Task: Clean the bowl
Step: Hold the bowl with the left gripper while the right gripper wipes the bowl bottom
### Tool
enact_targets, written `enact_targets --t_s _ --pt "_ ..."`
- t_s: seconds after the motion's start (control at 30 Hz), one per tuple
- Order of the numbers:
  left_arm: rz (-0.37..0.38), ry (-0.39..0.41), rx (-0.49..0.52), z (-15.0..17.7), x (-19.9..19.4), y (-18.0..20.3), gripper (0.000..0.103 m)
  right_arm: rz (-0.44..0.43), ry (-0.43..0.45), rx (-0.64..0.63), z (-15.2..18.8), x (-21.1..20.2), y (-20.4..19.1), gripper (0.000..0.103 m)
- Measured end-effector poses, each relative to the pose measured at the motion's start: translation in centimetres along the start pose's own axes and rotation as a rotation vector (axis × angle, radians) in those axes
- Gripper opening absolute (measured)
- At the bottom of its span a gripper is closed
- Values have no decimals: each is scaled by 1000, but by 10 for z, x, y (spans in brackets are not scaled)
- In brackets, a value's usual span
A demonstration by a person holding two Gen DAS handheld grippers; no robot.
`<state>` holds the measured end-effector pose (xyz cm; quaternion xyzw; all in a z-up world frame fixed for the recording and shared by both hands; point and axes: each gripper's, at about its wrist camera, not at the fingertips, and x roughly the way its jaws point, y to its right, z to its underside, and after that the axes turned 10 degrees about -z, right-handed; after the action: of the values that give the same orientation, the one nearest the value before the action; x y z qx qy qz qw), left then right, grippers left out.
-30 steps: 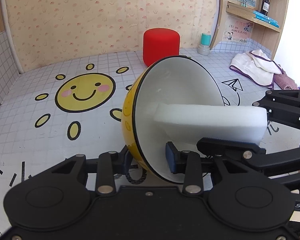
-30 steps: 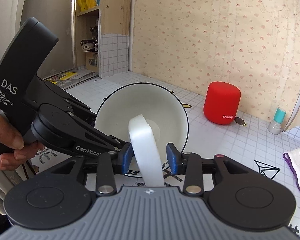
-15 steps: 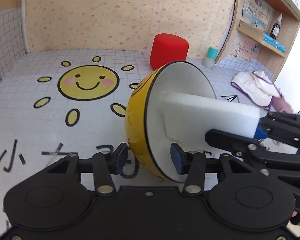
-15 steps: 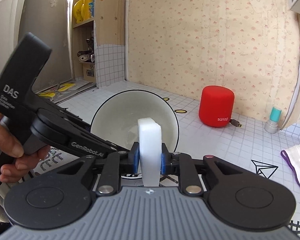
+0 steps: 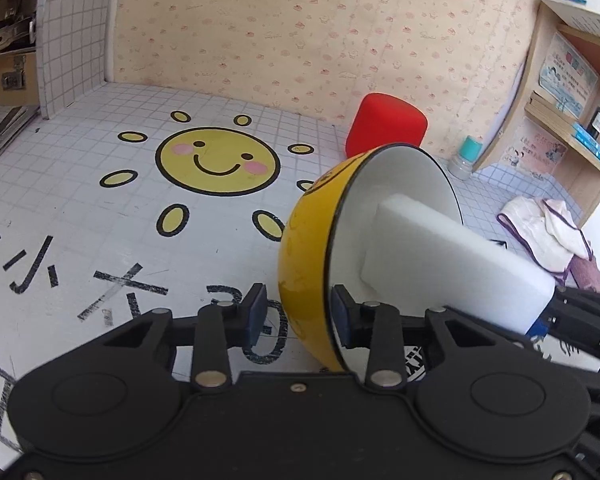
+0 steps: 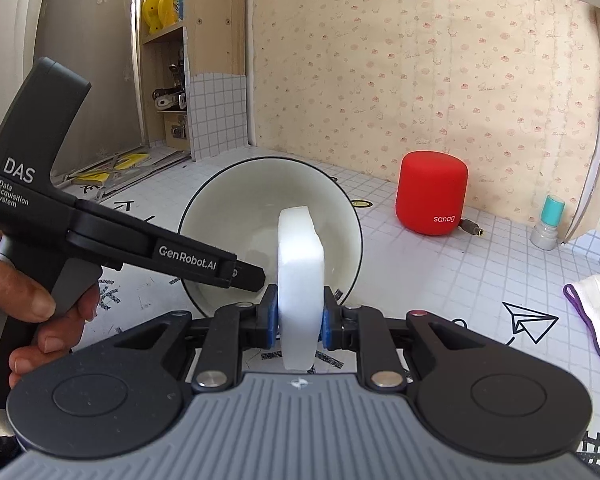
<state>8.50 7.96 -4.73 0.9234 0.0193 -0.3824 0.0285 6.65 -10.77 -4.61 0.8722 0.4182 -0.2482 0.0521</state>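
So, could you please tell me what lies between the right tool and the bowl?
The white sponge: clamped in the right tool, it reaches into the bowl. The right wrist view shows this end-on, the left wrist view from the side.

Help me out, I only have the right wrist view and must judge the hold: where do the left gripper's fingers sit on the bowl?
Observer: The left gripper straddles the lower rim of the bowl, one finger inside, one outside; its jaws have just been closing. Whether the outer pad presses, I cannot tell.
Operator: How deep is the sponge?
Observer: The sponge reaches past the rim, its far end at the white inner wall.
Operator: Bowl's outside?
Observer: Yellow, with black drawn lines.
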Motion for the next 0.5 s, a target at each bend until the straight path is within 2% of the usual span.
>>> enact_targets --t_s 0.07,0.27,0.37,0.5 --pt "-5 1 94 -4 -1 4 38 -10 9 -10 -5 1 -2 22" --pt "3 0 210 -11 -5 5 38 -34 -9 -54 -13 13 -13 23" --pt "13 -1 197 -12 -6 3 38 -33 -14 -67 -16 19 -15 22" --pt "20 1 193 -11 -6 4 38 13 -17 -55 -17 23 -11 23"
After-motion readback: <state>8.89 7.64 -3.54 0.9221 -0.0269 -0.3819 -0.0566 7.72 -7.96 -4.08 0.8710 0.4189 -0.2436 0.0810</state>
